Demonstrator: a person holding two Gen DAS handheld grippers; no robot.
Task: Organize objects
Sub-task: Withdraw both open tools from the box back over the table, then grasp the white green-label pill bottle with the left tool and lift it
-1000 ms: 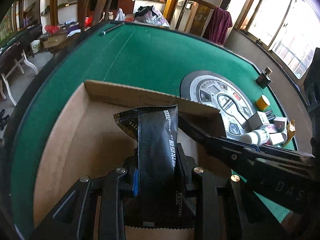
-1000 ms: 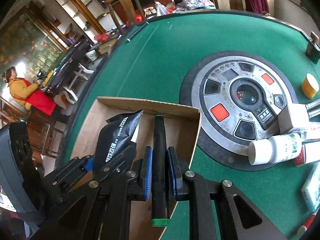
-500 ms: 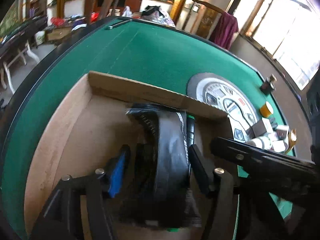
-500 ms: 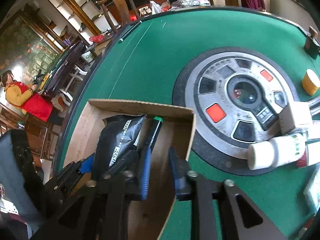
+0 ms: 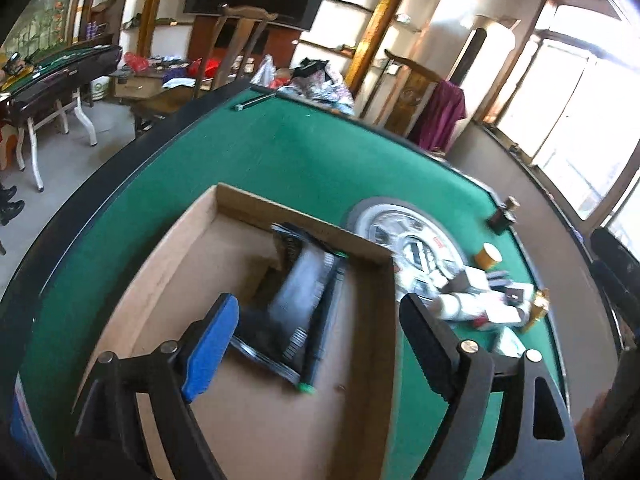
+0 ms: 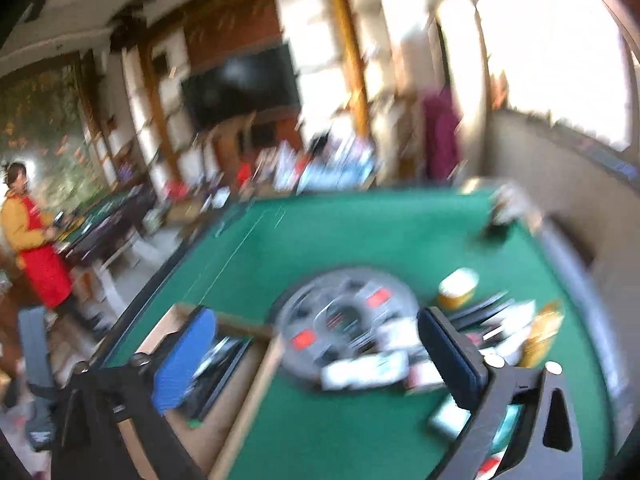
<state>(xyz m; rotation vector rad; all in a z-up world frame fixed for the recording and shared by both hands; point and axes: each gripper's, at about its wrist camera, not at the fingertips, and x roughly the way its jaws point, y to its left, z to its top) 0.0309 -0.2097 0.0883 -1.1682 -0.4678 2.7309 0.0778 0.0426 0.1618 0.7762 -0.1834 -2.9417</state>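
A cardboard box (image 5: 260, 420) sits on the green felt table (image 5: 280, 152). In it lie a black pouch (image 5: 296, 292) and, along the pouch's right side, a black pen with a green end (image 5: 320, 336). My left gripper (image 5: 318, 304) hangs above them, its jaws opening, with nothing between the pads. The right wrist view is blurred. There my right gripper (image 6: 318, 316) is above the box's right wall (image 6: 256, 384) and the table's round panel (image 6: 344, 320). Its jaws are opening wide and hold nothing. The pouch (image 6: 224, 360) shows dimly in the box.
Right of the box, several small items are piled: a white bottle (image 5: 452, 304), a yellow jar (image 5: 488, 256), little boxes, and a dark bottle (image 5: 504, 216) near the table edge. A wooden chair (image 5: 240, 40) stands beyond the table. A person in a red apron (image 6: 36, 248) stands far left.
Both grippers let go: the pouch and the pen now lie in the box. Both jaws spread wide, and both grippers lifted and drew back, the right one much more.
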